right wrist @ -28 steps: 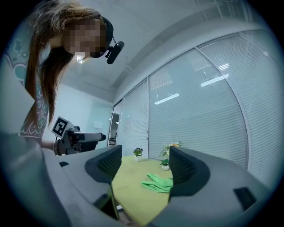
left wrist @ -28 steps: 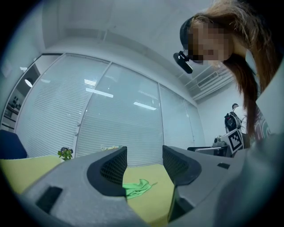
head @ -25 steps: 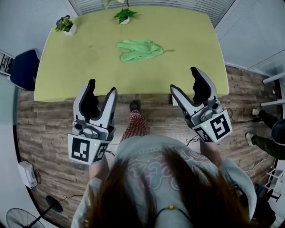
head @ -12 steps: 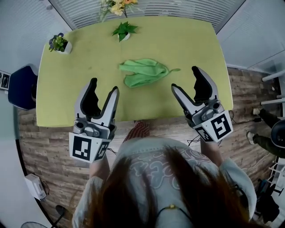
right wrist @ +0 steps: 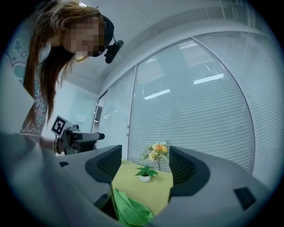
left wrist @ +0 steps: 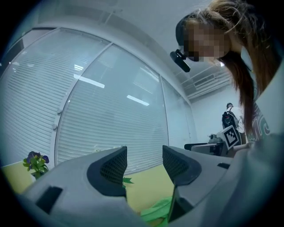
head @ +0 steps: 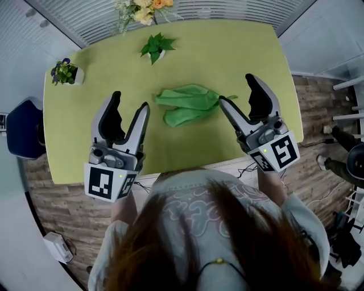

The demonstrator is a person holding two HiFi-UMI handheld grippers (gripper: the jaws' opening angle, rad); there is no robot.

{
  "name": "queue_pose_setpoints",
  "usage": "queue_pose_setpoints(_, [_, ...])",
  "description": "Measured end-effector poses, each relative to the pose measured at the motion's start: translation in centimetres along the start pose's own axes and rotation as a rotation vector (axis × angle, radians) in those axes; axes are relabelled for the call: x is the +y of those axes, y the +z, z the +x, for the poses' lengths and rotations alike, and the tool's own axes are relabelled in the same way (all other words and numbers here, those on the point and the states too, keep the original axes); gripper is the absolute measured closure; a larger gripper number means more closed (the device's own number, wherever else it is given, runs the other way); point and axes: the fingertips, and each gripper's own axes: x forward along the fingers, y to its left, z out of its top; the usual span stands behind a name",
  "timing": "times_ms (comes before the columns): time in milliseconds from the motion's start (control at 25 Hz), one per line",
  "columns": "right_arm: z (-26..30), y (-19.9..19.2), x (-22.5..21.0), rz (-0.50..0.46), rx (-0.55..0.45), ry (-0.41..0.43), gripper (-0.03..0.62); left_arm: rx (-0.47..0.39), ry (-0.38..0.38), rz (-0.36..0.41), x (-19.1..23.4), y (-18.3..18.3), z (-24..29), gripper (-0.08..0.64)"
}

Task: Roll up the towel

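Green towel (head: 190, 105) lies crumpled at centre of table (head: 102, 68); left gripper (head: 129, 103) and right gripper (head: 236, 91) flank it, jaws apart, empty; risk: rolling bunched cloth unflattened probably gives a lopsided roll.

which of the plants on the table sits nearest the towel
The leafy green plant in the white pot, just beyond the towel. The purple-flowered pot stands off at the far left corner, and the yellow-orange bouquet is farther back at the edge.

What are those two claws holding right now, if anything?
Nothing. The left gripper and right gripper are open and empty; the green towel lies crumpled on the table.
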Motion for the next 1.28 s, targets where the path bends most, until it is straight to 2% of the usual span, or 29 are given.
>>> queue_pose_setpoints(280, [2.1,-2.4,-1.4,-0.020,0.055,-0.062,0.273,0.047,-0.089,-0.019,1.7,-2.7,2.3,0.337])
queue_pose_setpoints(480, [2.8,-4.0,-1.8,-0.027,0.124,-0.039,0.273,0.102,-0.175,-0.011,1.2,-4.9,2.7,0.337])
queue_pose_setpoints(560, [3.0,-4.9,-1.9,-0.021,0.160,-0.019,0.273,0.147,-0.196,-0.001,0.8,-6.4,2.6,0.337])
queue_pose_setpoints(760, [3.5,-7.6,-1.7,-0.007,0.257,0.036,0.273,0.279,-0.179,0.025,0.4,-10.6,2.1,0.339])
queue_pose_setpoints(920, [3.8,-10.2,-1.3,0.006,0.346,0.077,0.273,0.398,-0.197,0.005,-0.6,-14.1,1.9,0.339])
queue_pose_setpoints(1080, [3.9,-13.5,-0.9,0.012,0.476,0.113,0.287,0.522,-0.225,0.001,-2.2,-17.7,1.9,0.339])
queue_pose_setpoints(1280, [3.7,-17.2,-0.8,0.077,0.619,0.165,0.331,0.645,-0.243,0.004,-3.4,-21.3,1.9,0.339])
